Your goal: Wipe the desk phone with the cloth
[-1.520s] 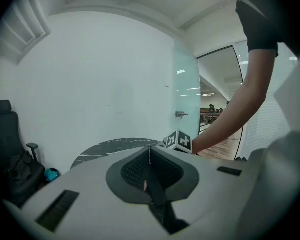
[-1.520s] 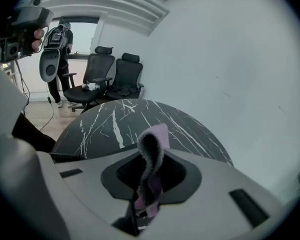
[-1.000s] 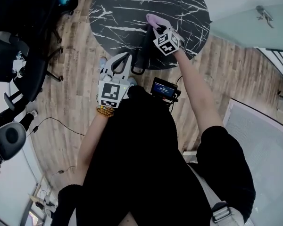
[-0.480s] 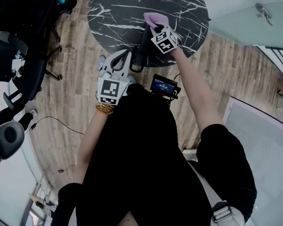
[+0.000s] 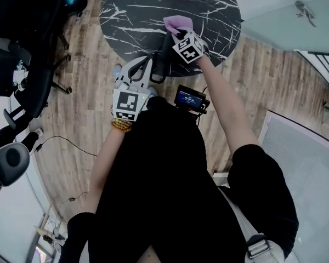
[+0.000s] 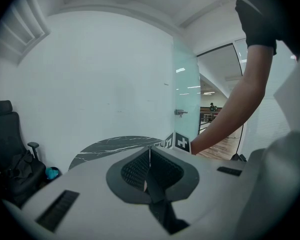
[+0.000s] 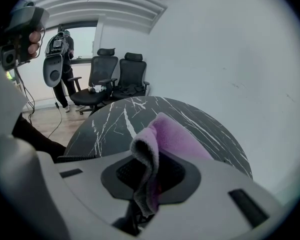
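Purple cloth (image 7: 175, 139) pinched in the clenched jaws of the right gripper (image 7: 147, 176), folded end bulging past the tips, above the near part of the round black marble table (image 5: 153, 10), left gripper (image 6: 150, 166) off the table's near edge, jaws pressed together, empty

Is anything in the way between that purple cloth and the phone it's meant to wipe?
Nothing visible blocks it, but no phone shows in any view either. The right gripper holds the cloth over the round black table, and the part of the tabletop in view has nothing on it.
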{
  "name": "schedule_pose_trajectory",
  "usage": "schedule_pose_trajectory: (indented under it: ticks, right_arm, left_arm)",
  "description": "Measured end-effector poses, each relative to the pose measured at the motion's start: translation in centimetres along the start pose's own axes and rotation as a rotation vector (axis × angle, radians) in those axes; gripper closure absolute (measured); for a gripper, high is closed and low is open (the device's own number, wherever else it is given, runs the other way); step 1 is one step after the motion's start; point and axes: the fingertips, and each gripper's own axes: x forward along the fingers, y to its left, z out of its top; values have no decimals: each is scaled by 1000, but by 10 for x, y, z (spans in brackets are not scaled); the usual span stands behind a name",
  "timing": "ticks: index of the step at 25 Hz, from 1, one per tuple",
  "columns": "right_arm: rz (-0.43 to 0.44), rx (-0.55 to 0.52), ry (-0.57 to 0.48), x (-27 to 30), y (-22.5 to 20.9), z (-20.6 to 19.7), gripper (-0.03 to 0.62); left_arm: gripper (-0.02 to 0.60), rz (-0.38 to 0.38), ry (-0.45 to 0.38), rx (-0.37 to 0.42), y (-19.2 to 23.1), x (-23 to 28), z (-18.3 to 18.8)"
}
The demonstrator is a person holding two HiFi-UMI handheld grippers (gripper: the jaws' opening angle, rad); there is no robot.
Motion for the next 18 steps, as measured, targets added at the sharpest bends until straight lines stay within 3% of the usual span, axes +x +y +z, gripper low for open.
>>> schedule_pose_trajectory:
  ticks: [18]
  right_arm:
    - [33, -5, -6, -2, 20, -10, 530]
  left_arm:
    - [563, -2, 1, 3, -5, 5, 0]
